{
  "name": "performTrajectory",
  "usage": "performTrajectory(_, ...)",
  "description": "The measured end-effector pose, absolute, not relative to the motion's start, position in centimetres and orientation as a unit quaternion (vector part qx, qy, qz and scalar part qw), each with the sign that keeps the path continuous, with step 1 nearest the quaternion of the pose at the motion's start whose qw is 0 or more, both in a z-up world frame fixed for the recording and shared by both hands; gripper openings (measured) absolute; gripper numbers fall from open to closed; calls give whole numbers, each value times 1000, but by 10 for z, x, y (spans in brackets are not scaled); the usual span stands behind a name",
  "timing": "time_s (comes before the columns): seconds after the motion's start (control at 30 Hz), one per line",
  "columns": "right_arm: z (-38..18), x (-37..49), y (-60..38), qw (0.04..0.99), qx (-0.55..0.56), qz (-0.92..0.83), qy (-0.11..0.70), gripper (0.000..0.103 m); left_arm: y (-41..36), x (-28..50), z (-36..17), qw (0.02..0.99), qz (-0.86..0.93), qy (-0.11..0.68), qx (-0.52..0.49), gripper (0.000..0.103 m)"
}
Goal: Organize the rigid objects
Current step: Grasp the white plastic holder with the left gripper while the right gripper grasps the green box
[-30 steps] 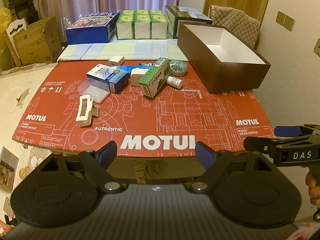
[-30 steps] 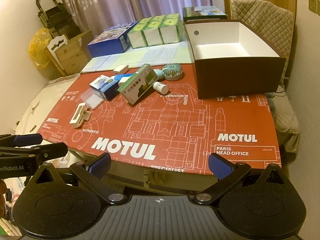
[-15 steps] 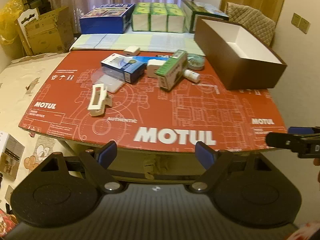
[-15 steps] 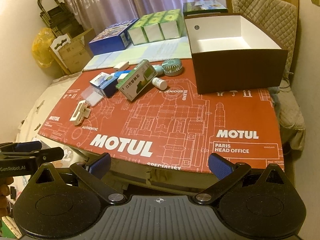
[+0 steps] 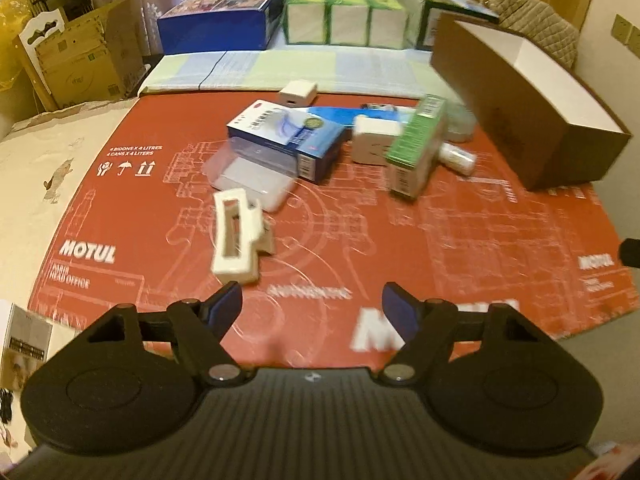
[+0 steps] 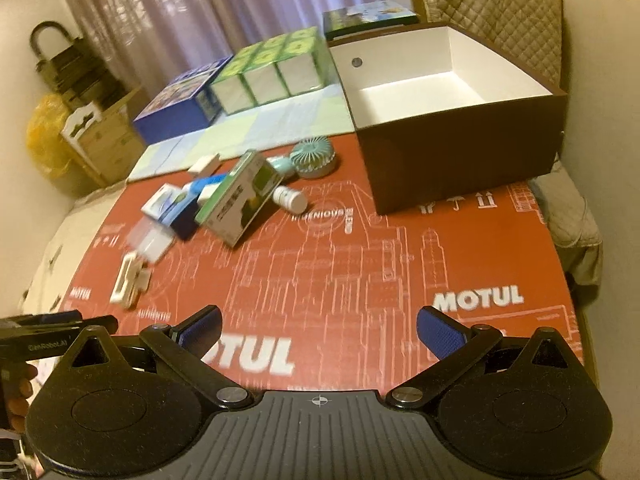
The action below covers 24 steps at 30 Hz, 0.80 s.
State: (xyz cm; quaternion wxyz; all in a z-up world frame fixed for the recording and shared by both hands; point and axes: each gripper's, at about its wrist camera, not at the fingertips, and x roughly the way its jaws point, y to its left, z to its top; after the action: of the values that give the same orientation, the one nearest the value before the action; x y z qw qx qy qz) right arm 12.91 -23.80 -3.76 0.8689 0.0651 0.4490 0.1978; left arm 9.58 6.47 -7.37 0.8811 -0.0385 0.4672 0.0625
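Cream-white, the plastic hair claw clip (image 5: 236,238) lies on the red printed cardboard sheet (image 5: 460,248) just ahead of the left gripper (image 5: 312,306) and slightly toward its left blue-padded finger (image 5: 224,304), apart from both pads. That gripper's jaws are closing, with nothing between them; it tilts steeply down over the near edge of the sheet. Beyond the clip sit a clear plastic case (image 5: 252,178), a blue-and-white carton (image 5: 290,140), a white square adapter (image 5: 374,142), a green upright carton (image 5: 418,146) and a small white bottle (image 5: 456,156), clustered close together. A large brown open box with a white inside (image 6: 452,120) stands at the sheet's far right.

In the right wrist view, the right gripper (image 6: 318,330) hangs over the near edge, fingers spread wide and empty, well apart from the cluster and the brown box. The clip (image 6: 128,280) shows to its left. A hand (image 6: 18,398) grips the left gripper's handle at the lower left edge.
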Motion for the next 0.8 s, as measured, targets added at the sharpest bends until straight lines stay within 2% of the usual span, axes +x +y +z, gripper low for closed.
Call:
performTrajectory(0.23,-49,159,-205,869,71,173,459,101,104,137,-95,878,77,471,-40,73)
performTrajectory(0.43,-58,176,-187,867,72,151,470,101,121,161,-109,873,66,481,-45,67)
performTrajectory(0.57,-62,185,-179,863,74,138,480,101,131,171,-119,866,54,494,-56,50)
performTrajectory(0.67,-64,189,-172,862,73,132,485,101,135,175,-125,863,45,501,-54,48)
performTrajectory(0.8,-65,194,-162,860,70,131,488,101,141,178,-129,861,31,506,-53,40)
